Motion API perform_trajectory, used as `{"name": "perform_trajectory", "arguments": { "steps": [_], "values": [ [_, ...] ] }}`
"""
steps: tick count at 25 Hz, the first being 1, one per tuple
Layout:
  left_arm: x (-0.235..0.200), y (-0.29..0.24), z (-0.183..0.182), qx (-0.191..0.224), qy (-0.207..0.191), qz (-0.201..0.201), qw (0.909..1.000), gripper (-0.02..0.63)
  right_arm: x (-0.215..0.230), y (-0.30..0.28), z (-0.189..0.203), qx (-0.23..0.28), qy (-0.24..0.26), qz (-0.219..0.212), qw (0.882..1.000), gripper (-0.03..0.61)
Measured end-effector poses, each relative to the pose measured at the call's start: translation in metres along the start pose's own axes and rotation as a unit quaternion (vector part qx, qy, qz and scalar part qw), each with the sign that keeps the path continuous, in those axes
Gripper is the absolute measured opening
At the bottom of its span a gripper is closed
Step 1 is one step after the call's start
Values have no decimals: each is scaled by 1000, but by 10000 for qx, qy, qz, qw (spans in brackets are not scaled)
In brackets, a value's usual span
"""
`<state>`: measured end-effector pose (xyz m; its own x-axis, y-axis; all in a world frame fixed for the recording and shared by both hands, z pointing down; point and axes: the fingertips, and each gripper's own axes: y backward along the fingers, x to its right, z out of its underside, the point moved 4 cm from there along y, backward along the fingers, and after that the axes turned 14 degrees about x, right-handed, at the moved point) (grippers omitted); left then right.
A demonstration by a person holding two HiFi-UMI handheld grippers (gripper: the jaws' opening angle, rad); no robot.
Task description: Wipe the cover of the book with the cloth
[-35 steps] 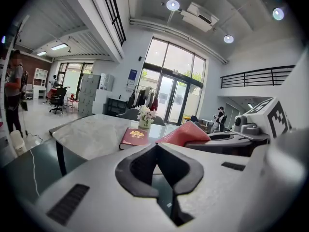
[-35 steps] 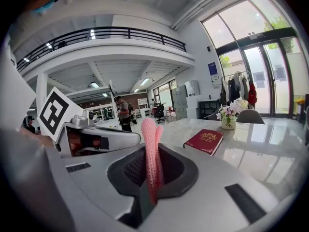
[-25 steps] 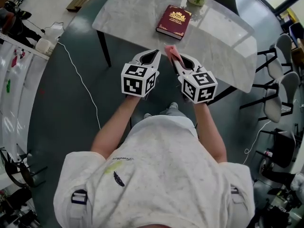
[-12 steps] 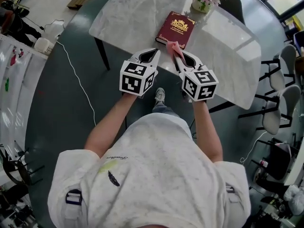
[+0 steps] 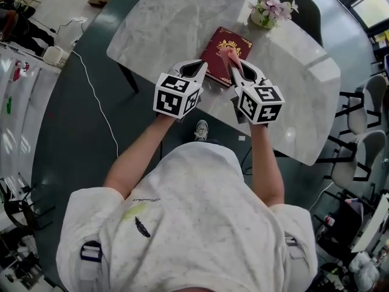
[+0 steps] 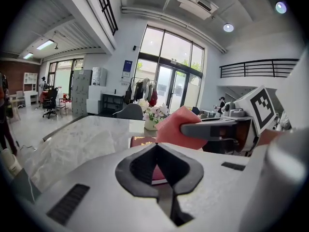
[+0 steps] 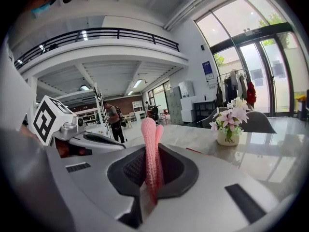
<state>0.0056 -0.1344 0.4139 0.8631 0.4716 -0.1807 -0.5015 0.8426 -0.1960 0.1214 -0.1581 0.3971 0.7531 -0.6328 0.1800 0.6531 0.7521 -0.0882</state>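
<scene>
A dark red book (image 5: 222, 52) with gold print lies on the marble table (image 5: 164, 23); the left gripper view shows the book (image 6: 141, 141) just past the jaws. My right gripper (image 5: 236, 66) is shut on a folded pink cloth (image 5: 230, 56), which hangs over the book's near right part. In the right gripper view the cloth (image 7: 150, 146) stands upright between the jaws of my right gripper (image 7: 150, 154). My left gripper (image 5: 196, 72) hovers at the book's near left edge. Seen in its own view, my left gripper (image 6: 156, 147) is shut on nothing, with the cloth (image 6: 175, 127) to its right.
A small pot of pink flowers (image 5: 271, 10) stands on the table beyond the book, seen too as the flower pot (image 7: 228, 128). A dark chair (image 5: 307, 8) is behind the table and light chairs (image 5: 358, 142) are at the right. A white cable (image 5: 97, 93) runs across the floor.
The person has stepped up to the table. Both grippers have moved forward, from in front of the table edge to over the book's near side, the cloth still held.
</scene>
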Motion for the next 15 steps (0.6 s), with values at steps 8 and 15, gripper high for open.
{"name": "perform_trajectory", "arguments": {
  "steps": [8, 15],
  "values": [
    [-18, -43, 4, -217, 52, -116, 9997, 8, 57, -49, -3, -160, 38, -142, 9998, 15],
    [-31, -76, 14, -299, 152, -208, 9992, 6, 94, -92, 6, -406, 340, -290, 9982, 15]
  ]
}}
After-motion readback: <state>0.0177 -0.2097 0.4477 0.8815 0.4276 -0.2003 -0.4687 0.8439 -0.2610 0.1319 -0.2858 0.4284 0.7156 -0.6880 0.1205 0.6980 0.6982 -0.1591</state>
